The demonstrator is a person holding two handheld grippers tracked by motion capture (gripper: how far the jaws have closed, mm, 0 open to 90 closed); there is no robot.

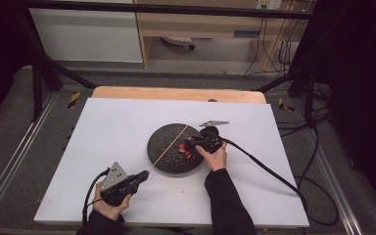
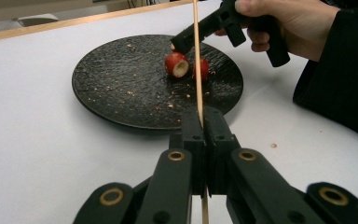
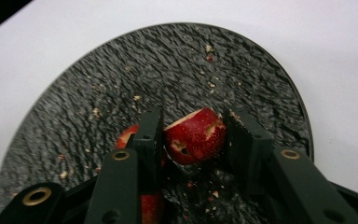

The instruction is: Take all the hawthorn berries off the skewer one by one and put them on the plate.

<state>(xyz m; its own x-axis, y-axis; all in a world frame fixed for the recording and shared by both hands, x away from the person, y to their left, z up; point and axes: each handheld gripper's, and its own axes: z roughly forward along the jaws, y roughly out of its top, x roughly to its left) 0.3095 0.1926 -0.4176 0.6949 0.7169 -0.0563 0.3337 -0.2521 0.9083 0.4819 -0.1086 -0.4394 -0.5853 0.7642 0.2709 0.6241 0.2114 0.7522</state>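
My left tongs [image 2: 200, 122], clamped on the skewer [image 2: 196, 56], aim its long axis at the plate [image 2: 107, 88]; my right tongs [image 3: 193, 135] grip an apple piece [image 3: 196, 136] beside it.

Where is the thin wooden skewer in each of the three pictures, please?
High view: the wooden skewer slants from the left tool up across the black plate.
Left gripper view: the skewer stands upright at centre, clamped in that tool's jaws.
Right gripper view: not in it.
Shared landmark: the black plate.
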